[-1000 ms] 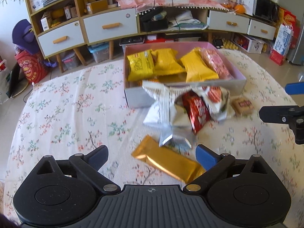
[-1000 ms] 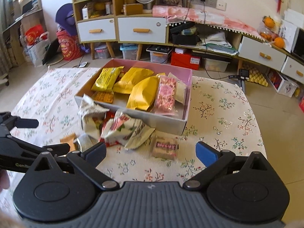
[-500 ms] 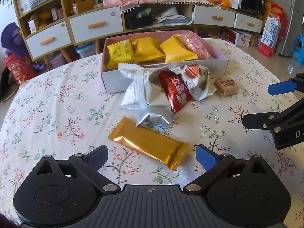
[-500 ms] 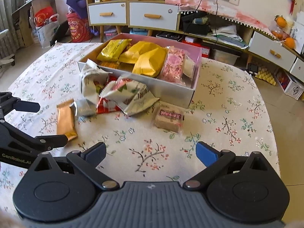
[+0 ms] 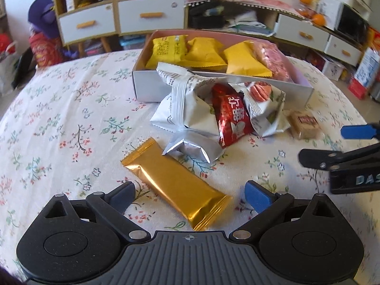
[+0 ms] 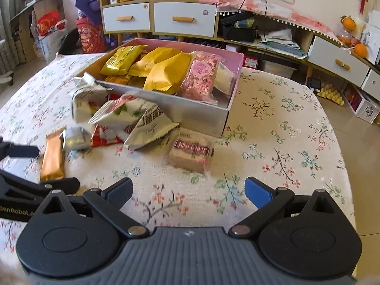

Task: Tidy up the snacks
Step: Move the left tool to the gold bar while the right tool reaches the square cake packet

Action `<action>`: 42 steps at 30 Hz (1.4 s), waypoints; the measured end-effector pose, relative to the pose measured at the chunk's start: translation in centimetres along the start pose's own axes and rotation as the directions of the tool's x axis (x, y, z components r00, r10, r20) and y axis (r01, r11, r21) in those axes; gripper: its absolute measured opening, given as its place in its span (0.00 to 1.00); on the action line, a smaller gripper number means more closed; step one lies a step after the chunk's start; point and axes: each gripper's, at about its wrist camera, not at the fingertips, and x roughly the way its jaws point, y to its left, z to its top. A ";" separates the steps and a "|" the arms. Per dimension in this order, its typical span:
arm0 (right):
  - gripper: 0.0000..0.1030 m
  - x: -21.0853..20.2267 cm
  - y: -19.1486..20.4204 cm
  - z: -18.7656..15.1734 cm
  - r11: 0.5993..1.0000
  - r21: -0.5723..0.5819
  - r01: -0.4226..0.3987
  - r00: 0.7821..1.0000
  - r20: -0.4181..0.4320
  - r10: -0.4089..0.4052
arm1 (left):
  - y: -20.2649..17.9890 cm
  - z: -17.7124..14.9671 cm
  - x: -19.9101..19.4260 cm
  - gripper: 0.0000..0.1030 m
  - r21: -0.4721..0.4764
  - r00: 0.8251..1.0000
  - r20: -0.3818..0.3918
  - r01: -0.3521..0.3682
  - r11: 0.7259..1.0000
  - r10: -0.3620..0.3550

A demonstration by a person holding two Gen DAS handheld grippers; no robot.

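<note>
A pink box (image 5: 223, 90) (image 6: 197, 114) on the floral table holds yellow and pink snack packs. In front of it lies a loose pile: white packs (image 5: 180, 109), a red pack (image 5: 231, 116), a silver pack (image 5: 190, 148), a gold bar (image 5: 175, 184) (image 6: 52, 156) and a small brown cake (image 5: 304, 124) (image 6: 191, 152). My left gripper (image 5: 190, 196) is open, its fingers either side of the gold bar's near end, just above it. My right gripper (image 6: 187, 191) is open above bare cloth, a short way before the brown cake. Each gripper shows at the edge of the other's view.
The round table wears a floral cloth (image 5: 59, 123) with open room on its left and near right (image 6: 285, 128). Behind stand white-drawered cabinets (image 6: 185, 19), a low shelf with clutter, bags on the floor (image 6: 90, 35) and oranges (image 6: 351, 35).
Both grippers have come lower and closer to the snacks. The gold bar now reaches between the left fingers, and the brown cake looms larger ahead of the right gripper. No snack has moved.
</note>
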 end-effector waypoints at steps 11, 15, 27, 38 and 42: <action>0.96 2.4 0.1 0.7 1.000 0.018 0.008 1.000 -0.013 -0.008 | 1.3 -0.2 -0.5 0.85 0.023 0.999 0.025 0.023 0.999 -0.023; 0.95 2.6 -0.2 0.9 0.998 0.055 0.006 1.000 -0.015 -0.005 | 2.3 -0.2 -0.9 0.81 0.027 0.999 0.026 0.028 0.999 -0.029; 0.84 2.7 -0.5 1.4 0.996 0.090 0.026 1.000 -0.008 -0.025 | 4.2 -0.1 -1.3 0.50 0.051 1.000 0.018 -0.010 0.999 0.009; 0.68 2.5 -0.4 1.7 0.996 0.086 0.021 1.000 -0.002 -0.021 | 3.9 1.0 -0.6 0.39 0.069 1.000 0.003 -0.003 0.998 0.003; 0.55 2.4 -0.2 1.8 0.997 0.079 0.014 1.000 -0.001 -0.014 | 3.4 1.2 -0.6 0.30 0.095 1.000 -0.001 -0.002 0.995 0.002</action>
